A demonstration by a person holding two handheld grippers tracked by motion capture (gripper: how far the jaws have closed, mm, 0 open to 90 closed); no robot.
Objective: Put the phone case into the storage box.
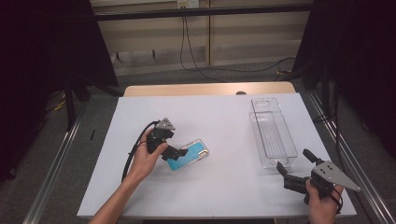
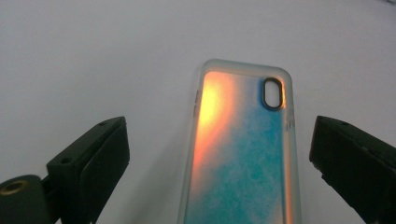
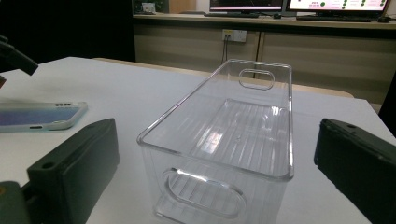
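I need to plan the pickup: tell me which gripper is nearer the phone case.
Left. The left gripper sits right over the phone case, jaws open on either side of it. The right gripper is far off at the table's right, facing the clear bin.

Both grippers' jaws apart (wide)

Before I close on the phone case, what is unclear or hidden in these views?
- Phone case: lower end cut off by the bottom edge in the left gripper view; in the high view the left gripper covers part of it.
- Pad contact with the phone case: none seen.
- Clear bin: near base cut off in the right gripper view.
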